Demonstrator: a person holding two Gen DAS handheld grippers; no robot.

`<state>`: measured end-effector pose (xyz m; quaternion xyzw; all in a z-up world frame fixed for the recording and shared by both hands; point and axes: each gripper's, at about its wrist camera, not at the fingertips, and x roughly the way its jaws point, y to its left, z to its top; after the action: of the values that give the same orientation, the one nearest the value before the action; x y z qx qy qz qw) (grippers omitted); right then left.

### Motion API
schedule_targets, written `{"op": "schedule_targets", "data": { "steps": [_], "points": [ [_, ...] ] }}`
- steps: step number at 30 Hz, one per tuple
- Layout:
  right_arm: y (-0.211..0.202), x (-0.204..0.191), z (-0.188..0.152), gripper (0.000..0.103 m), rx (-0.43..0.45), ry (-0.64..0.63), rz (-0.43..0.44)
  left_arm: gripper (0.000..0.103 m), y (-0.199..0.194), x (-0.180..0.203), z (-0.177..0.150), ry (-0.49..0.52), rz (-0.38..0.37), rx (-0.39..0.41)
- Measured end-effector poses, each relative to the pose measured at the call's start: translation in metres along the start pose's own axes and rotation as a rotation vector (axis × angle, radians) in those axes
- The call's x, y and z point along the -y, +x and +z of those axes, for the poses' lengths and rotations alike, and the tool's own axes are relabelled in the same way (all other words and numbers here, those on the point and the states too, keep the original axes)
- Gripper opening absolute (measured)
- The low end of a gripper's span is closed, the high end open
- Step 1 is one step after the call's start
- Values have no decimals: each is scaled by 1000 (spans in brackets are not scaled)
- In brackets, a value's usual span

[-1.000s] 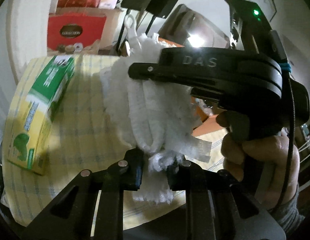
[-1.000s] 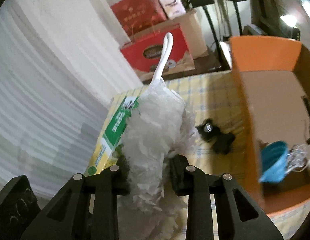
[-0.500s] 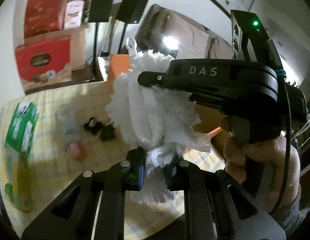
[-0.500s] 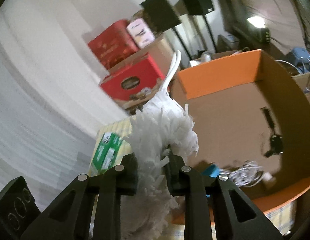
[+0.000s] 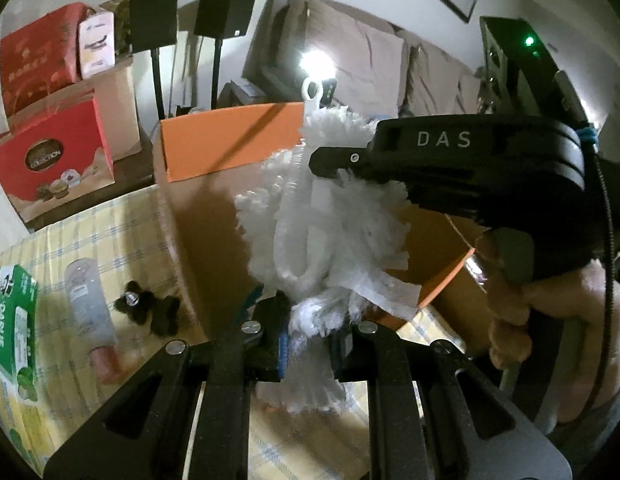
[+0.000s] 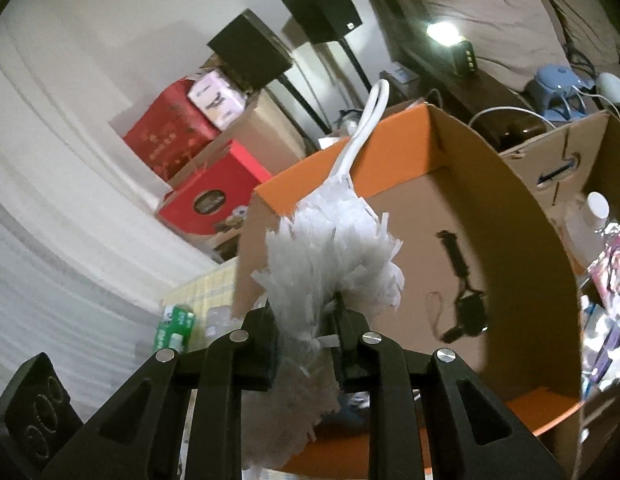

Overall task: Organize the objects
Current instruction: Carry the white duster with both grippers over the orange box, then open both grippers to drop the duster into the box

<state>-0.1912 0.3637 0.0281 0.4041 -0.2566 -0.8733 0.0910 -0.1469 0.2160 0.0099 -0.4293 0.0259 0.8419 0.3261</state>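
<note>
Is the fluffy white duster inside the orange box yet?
Not yet. The white duster is up in the air, pinched by both the left gripper and the right gripper, in front of the open orange box.

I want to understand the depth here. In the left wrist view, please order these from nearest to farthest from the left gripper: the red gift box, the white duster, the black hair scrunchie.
1. The white duster: clamped in the left gripper, at centre.
2. The black hair scrunchie: on the checked cloth, to the left.
3. The red gift box: beyond the table, upper left.
</note>
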Motion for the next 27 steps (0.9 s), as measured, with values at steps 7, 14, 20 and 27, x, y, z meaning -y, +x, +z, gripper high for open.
{"op": "schedule_targets", "data": {
  "steps": [7,14,20,27],
  "points": [
    [18,28,5,20,-38,27,-26,14,29,7,4,-7,4,-51],
    [32,43,4,20,-95,48,-39,14,48,2,-2,-7,21,-96],
    [42,48,-4,20,-141,35,-74,18,49,7,-6,41,42,-107],
    [33,46,-8,44,-118,12,-94,42,37,3,-6,6,24,-71]
  ]
}}
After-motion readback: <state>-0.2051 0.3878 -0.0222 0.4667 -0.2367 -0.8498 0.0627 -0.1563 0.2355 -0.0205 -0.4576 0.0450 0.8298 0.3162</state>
